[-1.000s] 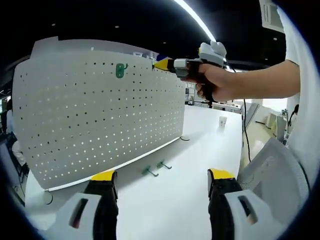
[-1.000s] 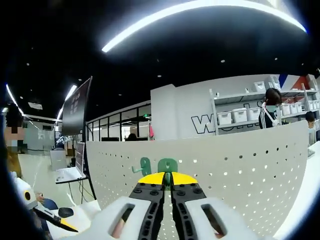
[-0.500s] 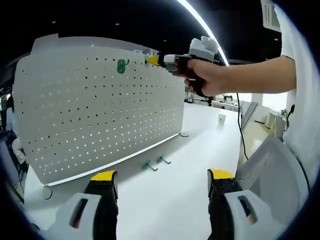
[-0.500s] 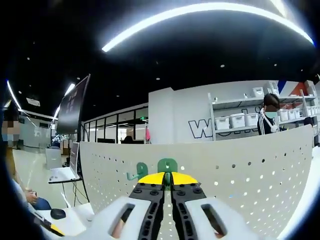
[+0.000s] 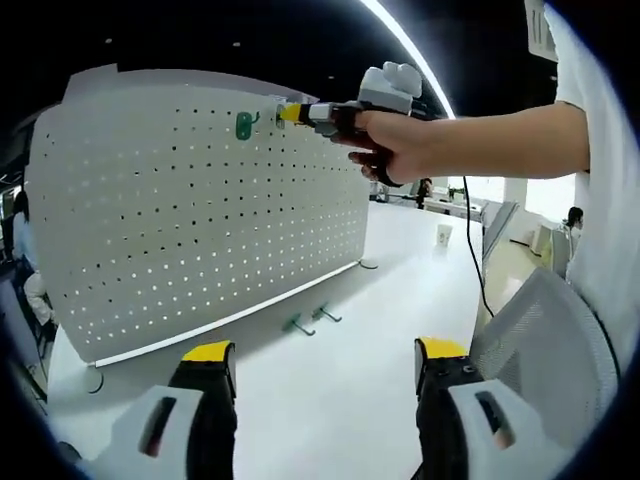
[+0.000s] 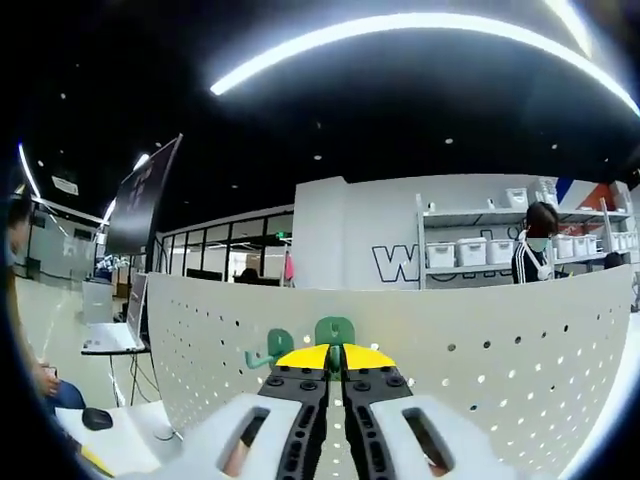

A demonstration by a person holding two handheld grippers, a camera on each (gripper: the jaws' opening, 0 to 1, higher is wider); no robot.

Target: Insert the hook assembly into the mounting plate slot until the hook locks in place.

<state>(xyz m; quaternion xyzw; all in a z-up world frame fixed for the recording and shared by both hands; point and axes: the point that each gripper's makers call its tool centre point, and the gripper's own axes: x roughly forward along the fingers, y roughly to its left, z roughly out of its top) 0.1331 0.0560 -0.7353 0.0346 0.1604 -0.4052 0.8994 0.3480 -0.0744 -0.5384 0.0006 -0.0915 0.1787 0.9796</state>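
The right claw [image 6: 335,352], pinching a green plastic hook [image 6: 335,330], nears the white perforated pegboard's [image 5: 200,210] top edge; misalignment could jam it. Left claw [image 5: 325,352] is spread.

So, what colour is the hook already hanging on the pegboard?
Green: the hook on the white pegboard, best in the left gripper view.

white tabletop [image 5: 400,300] | upright white perforated pegboard panel [image 5: 200,210] stands on it | two green hooks [image 5: 310,320] lie beside its base

white table [image 5: 400,300], mesh chair [image 5: 545,335], shelves of white bins [image 6: 480,245]
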